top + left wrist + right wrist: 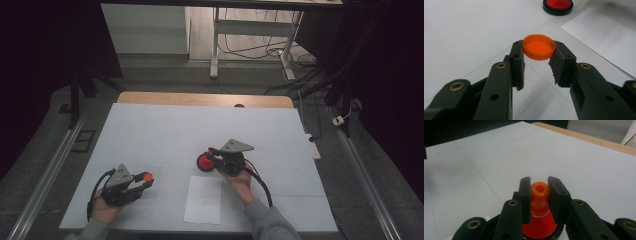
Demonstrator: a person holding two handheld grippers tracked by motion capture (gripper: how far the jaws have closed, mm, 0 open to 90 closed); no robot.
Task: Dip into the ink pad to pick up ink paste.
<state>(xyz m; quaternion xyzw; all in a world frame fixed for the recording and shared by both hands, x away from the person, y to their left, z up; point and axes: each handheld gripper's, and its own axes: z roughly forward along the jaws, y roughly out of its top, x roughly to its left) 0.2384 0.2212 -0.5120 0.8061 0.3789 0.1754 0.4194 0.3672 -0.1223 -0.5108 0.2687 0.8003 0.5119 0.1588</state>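
White table (150, 130), dim room: two hand-held grippers at work.
Near edge: paper sheet (203, 199). Left gripper (144, 180) clamped on an orange cap (539, 46), held clear of the table. Farther right: right gripper (212, 156) closed on the neck of an orange cone (539, 202) with black base.

White surface (165, 130) with wooden far edge (205, 99) as landmark. Beyond it: grey floor (165, 75), white desk frame legs (215, 45), tangled cables (260, 50). Right of surface: power strip (313, 147), metal rail (367, 185). Left of surface: second rail (47, 180). Dim room, dark curtains on both sides.
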